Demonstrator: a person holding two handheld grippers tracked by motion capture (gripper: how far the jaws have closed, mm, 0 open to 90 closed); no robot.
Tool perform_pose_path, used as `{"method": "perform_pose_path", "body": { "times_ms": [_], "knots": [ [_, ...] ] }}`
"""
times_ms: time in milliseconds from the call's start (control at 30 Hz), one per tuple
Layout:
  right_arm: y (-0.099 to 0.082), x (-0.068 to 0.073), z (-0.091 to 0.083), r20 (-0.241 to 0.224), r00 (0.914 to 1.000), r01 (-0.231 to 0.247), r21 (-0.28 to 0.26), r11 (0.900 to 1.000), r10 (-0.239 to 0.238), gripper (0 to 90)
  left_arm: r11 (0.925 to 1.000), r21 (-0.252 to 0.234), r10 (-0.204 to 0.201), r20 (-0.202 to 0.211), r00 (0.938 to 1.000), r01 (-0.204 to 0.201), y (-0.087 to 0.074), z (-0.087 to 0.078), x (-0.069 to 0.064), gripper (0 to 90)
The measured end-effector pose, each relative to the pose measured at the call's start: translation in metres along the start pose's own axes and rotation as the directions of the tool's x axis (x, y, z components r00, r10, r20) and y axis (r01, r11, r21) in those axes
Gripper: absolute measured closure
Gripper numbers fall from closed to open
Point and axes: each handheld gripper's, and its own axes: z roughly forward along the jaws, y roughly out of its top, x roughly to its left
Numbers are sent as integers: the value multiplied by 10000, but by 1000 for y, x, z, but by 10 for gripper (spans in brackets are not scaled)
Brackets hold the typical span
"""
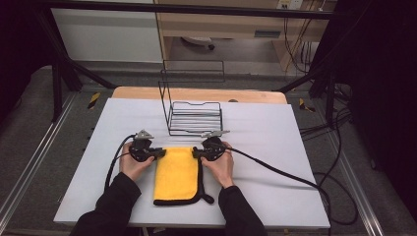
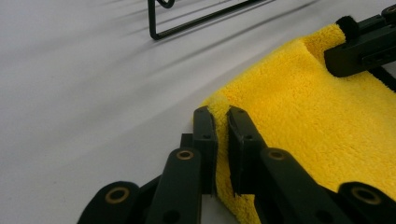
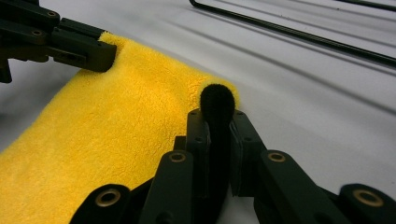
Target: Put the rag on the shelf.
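Note:
A yellow cloth point(image 1: 176, 173) with a black hem lies folded on the white table point(image 1: 265, 147), its long side running toward me. My left gripper point(image 1: 160, 153) is shut on the cloth's far left corner; in the left gripper view the jaws pinch the yellow cloth edge point(image 2: 222, 116). On the far right corner my right gripper point(image 1: 195, 153) is shut too, and in the right gripper view the black hem point(image 3: 217, 105) bulges up between its jaws point(image 3: 217, 126). Each gripper view also shows the other gripper across the yellow cloth point(image 3: 107, 126).
A black wire rack point(image 1: 193, 115) stands just beyond the cloth at the table's middle, with a tall wire back. Cables trail from both grippers, the right one point(image 1: 275, 169) running off the table's right side. A person's dark sleeves come in from the near edge.

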Motion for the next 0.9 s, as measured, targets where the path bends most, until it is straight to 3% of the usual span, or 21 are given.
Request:
{"method": "perform_pose_path", "body": {
  "times_ms": [500,900],
  "knots": [
    [11,11,-33,-520,9985,107,-1102,9939,-165,804,9909,-1280,428,115,9990,-410,9,-35,-13,828],
    [17,21,-66,-768,9961,271,-1987,9797,-431,805,9720,-2236,776,152,9969,-723,20,-63,-30,828]
  ]
}}
